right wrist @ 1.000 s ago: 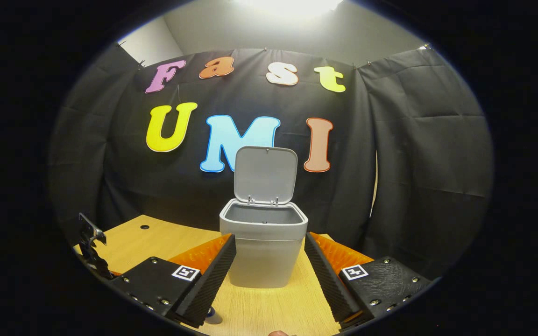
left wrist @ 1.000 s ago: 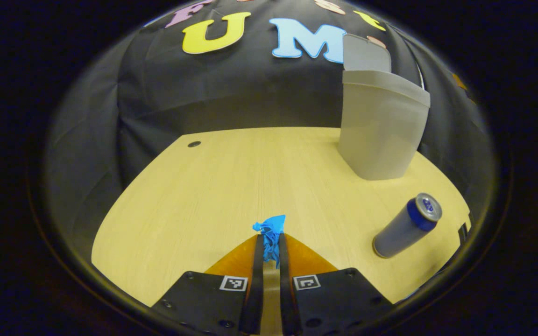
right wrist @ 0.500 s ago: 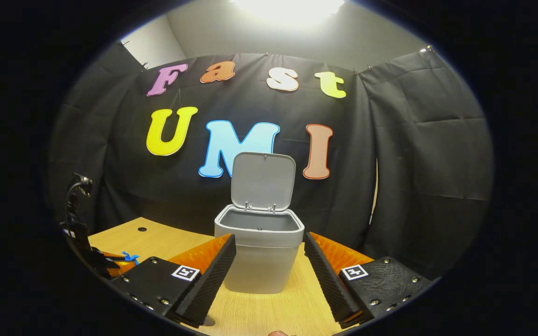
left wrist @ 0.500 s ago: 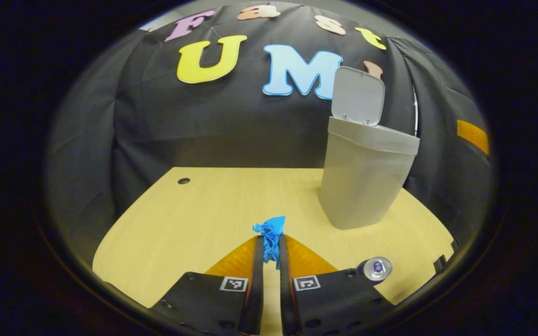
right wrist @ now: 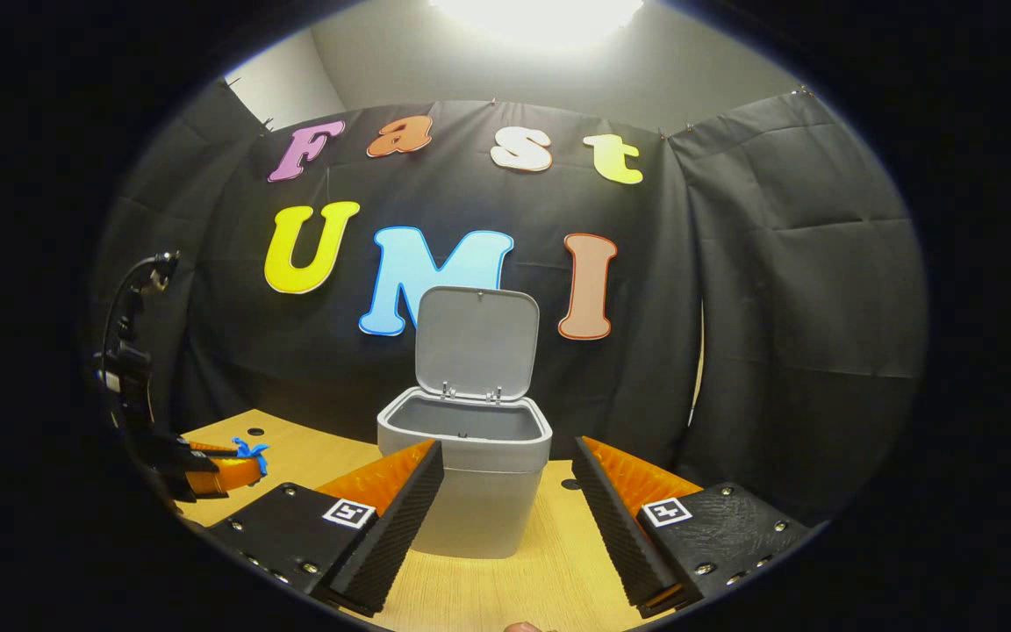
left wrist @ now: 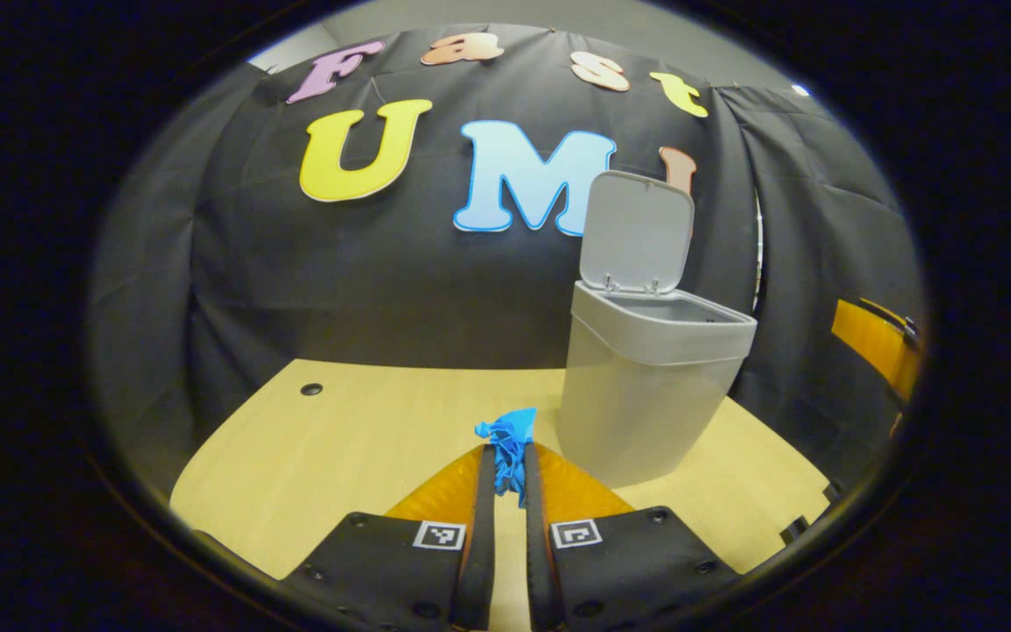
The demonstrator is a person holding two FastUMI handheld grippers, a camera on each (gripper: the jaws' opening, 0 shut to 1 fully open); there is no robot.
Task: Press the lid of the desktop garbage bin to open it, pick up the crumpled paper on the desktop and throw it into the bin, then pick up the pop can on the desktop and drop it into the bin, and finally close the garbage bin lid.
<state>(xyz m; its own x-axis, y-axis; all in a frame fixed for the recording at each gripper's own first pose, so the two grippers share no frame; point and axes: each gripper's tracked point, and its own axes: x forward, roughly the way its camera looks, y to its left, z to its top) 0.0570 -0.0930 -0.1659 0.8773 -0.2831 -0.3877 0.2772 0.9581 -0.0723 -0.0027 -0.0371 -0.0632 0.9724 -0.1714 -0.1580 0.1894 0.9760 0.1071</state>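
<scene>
The grey garbage bin (left wrist: 655, 386) stands on the wooden desk with its lid (left wrist: 637, 233) raised upright. My left gripper (left wrist: 508, 456) is shut on the blue crumpled paper (left wrist: 508, 434), held above the desk to the left of the bin and below its rim. In the right gripper view the bin (right wrist: 466, 474) is straight ahead, lid (right wrist: 473, 342) up. My right gripper (right wrist: 505, 478) stands open in front of it with nothing between its fingers. The left gripper (right wrist: 242, 458) with the blue paper (right wrist: 251, 451) shows at the far left of that view.
The wooden desk (left wrist: 356, 439) has a small dark hole (left wrist: 311, 388) near its back left corner. Black cloth hangs right behind the desk. Part of the right gripper (left wrist: 878, 347) appears at the right edge of the left gripper view.
My left gripper has risen with the paper and swung toward the bin, so the bin's open top has come into sight and the pop can has left the view. The right gripper has hardly moved.
</scene>
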